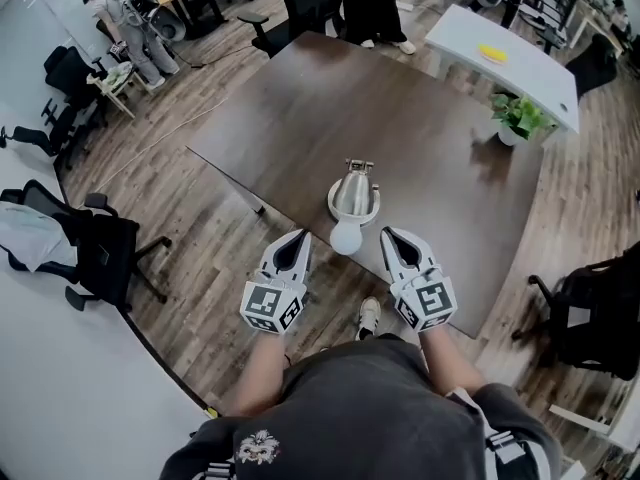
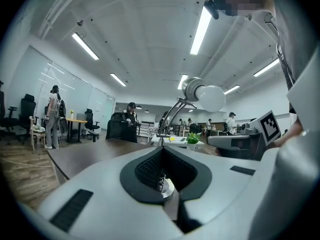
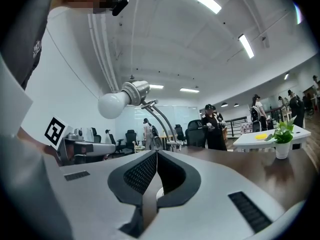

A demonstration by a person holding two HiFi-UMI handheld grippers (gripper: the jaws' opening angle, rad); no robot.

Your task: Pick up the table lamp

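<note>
Table lamp (image 1: 352, 206) stands near the dark desk's (image 1: 400, 118) front edge, clear desk beyond. My left tongs (image 1: 299, 238) and right tongs (image 1: 391, 234) flank it, both pressed together, empty.

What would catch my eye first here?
A silver table lamp with a white bulb stands near the dark table's near edge. The left gripper and right gripper, both shut, point toward it on either side of the bulb. A potted plant sits at the table's right.

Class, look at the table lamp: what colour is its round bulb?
White. The bulb shows best in the right gripper view.
</note>
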